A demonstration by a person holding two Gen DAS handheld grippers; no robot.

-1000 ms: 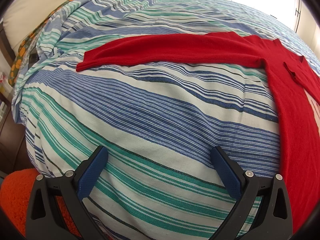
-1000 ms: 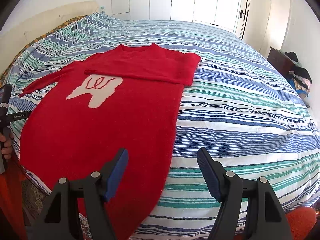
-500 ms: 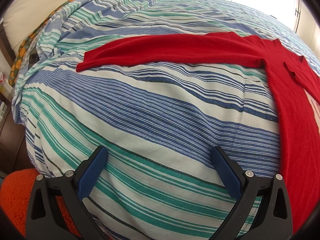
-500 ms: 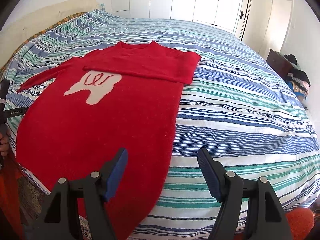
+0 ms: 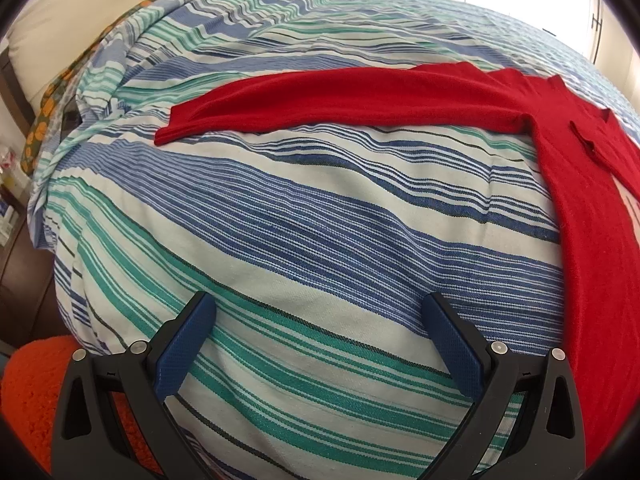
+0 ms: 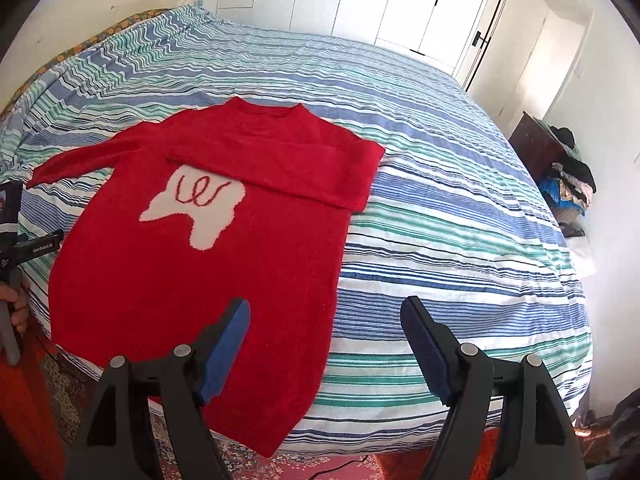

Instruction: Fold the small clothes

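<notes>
The red sweater (image 6: pixel 192 264) lies flat on the striped bedspread (image 6: pixel 460 216), one sleeve folded across its chest, the other sleeve (image 5: pixel 320 98) stretched out sideways; the left gripper (image 5: pixel 320 340) hovers low over bare bedspread beside the sweater, jaws wide apart and holding nothing; the right gripper (image 6: pixel 326 344) hangs above the sweater's hem edge, likewise spread wide and empty.
</notes>
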